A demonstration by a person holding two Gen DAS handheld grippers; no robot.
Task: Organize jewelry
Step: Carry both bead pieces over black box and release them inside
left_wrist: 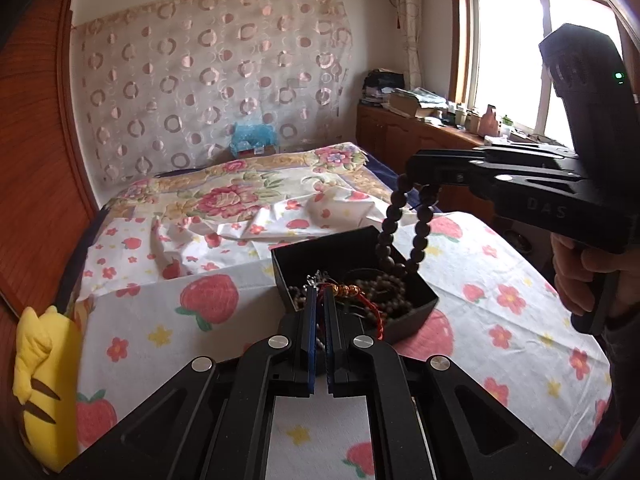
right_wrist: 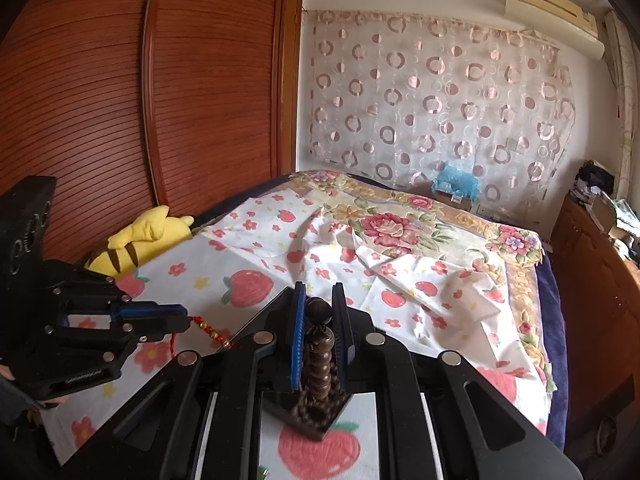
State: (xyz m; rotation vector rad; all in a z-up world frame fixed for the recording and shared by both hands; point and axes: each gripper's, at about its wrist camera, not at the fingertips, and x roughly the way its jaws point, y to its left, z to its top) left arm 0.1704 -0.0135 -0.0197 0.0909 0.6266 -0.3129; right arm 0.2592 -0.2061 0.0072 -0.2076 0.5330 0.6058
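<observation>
On the strawberry-print sheet (left_wrist: 224, 364) sat the black box (left_wrist: 416, 300) of tangled jewelry. Right gripper (left_wrist: 420, 182) clenched the dark bead strand (left_wrist: 420, 236), hanging over the box; left gripper (left_wrist: 320, 300) pinched the red cord bracelet (left_wrist: 370, 306). Step: lifting pieces out. Next likely needs separating them cleanly.

A strawberry-print sheet (left_wrist: 168, 344) covers the near part of the bed, rumpled toward the middle, with a floral quilt (left_wrist: 240, 188) spread beyond it up to the far edge. A yellow plush toy (left_wrist: 44, 392) lies at the bed's left edge against the slatted wooden wardrobe (right_wrist: 120, 100). A circle-patterned curtain (right_wrist: 436, 92) hangs on the far wall, something blue (right_wrist: 456, 182), perhaps wrapping, at its foot. A cluttered wooden cabinet (left_wrist: 420, 132) stands under the window (left_wrist: 516, 48); an air conditioner (right_wrist: 556, 12) is mounted high.
</observation>
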